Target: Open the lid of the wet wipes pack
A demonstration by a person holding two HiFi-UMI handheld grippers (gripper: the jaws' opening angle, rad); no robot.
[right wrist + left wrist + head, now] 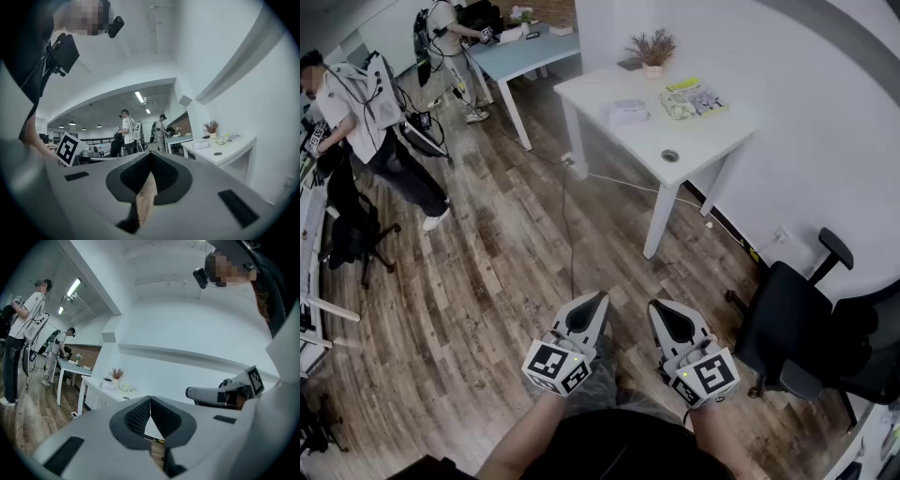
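The wet wipes pack (628, 112) is a pale flat packet lying on the white table (712, 141) far ahead of me. It also shows small in the left gripper view (108, 386) and in the right gripper view (201, 145). My left gripper (599, 299) and right gripper (658, 307) are held side by side over the wooden floor, well short of the table. Both point level towards it. The left gripper's (150, 400) jaws meet with nothing between them. The right gripper (151, 155) is shut and empty too.
On the table are a yellow-green packet (695, 97), a small dried plant (652, 47) and a cable hole (670, 156). A black office chair (797, 328) stands at the right. A cable (567, 216) runs along the floor. Two people stand at the left beside a blue-grey table (525, 56).
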